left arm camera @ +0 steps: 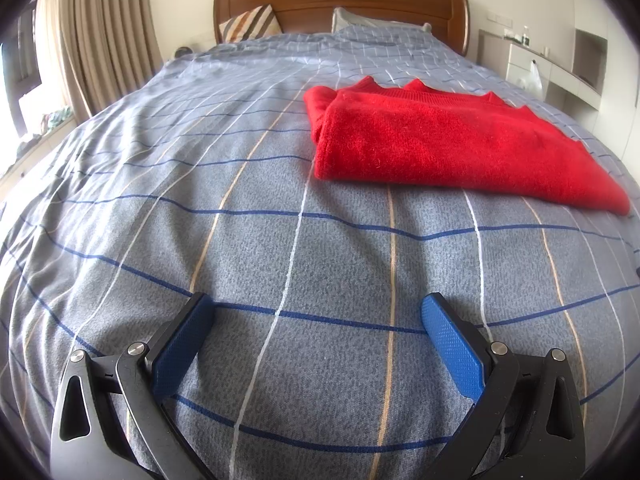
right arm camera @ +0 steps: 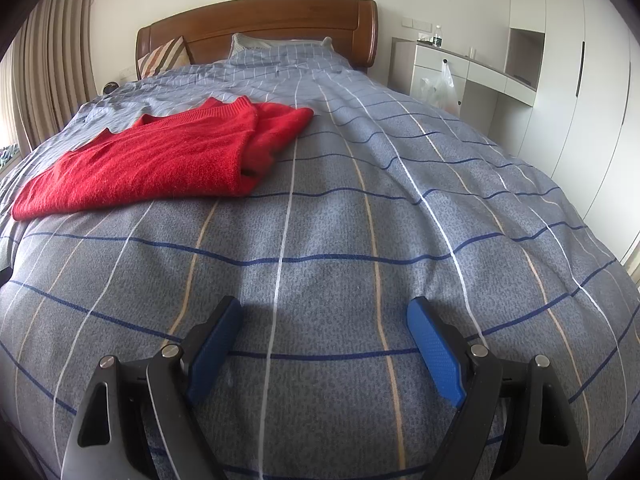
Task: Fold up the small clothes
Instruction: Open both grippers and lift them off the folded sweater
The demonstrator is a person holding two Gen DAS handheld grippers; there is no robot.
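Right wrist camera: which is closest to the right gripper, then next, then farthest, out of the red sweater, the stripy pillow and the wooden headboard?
From the right gripper, whose jaws stand open over the bedspread:
1. Red sweater, folded, ahead on the left.
2. Stripy pillow, at the bed's far left end, leaning on the headboard.
3. Wooden headboard, right behind the pillow, against the wall.

1. A fuzzy red knitted sweater (left arm camera: 448,144) (right arm camera: 148,160) lies folded flat on the bed's checked blue-grey cover (left arm camera: 280,240) (right arm camera: 360,240).
2. Its layers are stacked in a rough rectangle, with the ribbed edges towards the headboard.
3. One folded part pokes out at the far corner.
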